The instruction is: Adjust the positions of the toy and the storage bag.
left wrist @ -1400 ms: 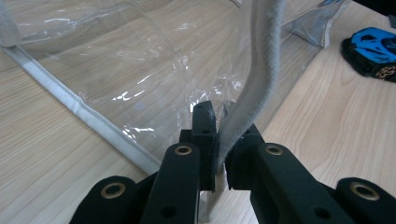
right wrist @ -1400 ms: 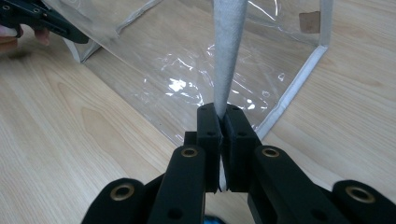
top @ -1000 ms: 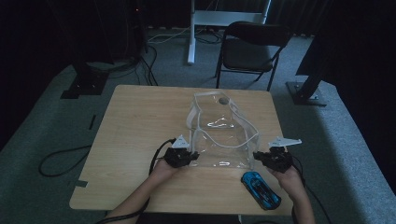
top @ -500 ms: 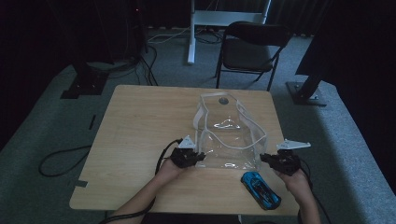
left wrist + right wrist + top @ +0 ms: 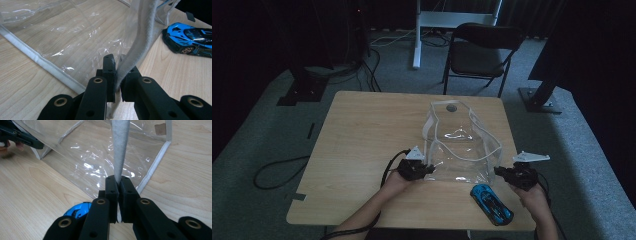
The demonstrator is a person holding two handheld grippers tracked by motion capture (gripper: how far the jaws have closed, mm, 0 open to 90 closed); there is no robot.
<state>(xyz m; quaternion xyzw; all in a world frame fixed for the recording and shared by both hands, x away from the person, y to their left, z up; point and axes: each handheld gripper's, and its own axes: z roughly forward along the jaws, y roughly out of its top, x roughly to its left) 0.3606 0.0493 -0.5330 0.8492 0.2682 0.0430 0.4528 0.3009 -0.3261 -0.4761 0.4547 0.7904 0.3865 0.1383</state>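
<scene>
Left gripper view shows my left fingers (image 5: 109, 65) clamped hard on the grey fabric edging (image 5: 142, 42) of the clear plastic bag (image 5: 82, 37), with the strip running up and away between the pads. On the right gripper view, my right fingers (image 5: 111, 187) are pressed together on a matching grey strip (image 5: 120, 147) at the opposite side of the bag's mouth. From the high view, the left gripper (image 5: 428, 169) and the right gripper (image 5: 498, 172) sit well apart at the near end of the bag (image 5: 462, 150), which rests on the bench (image 5: 362, 130) with its mouth facing me. I judge the mouth as gripped and spread: that stage is done. The blue toy car (image 5: 491, 204) lies on the bench outside the bag, just beside my right hand (image 5: 532, 195). Remaining, by my reading: loading the car, which requires freeing one gripper.
</scene>
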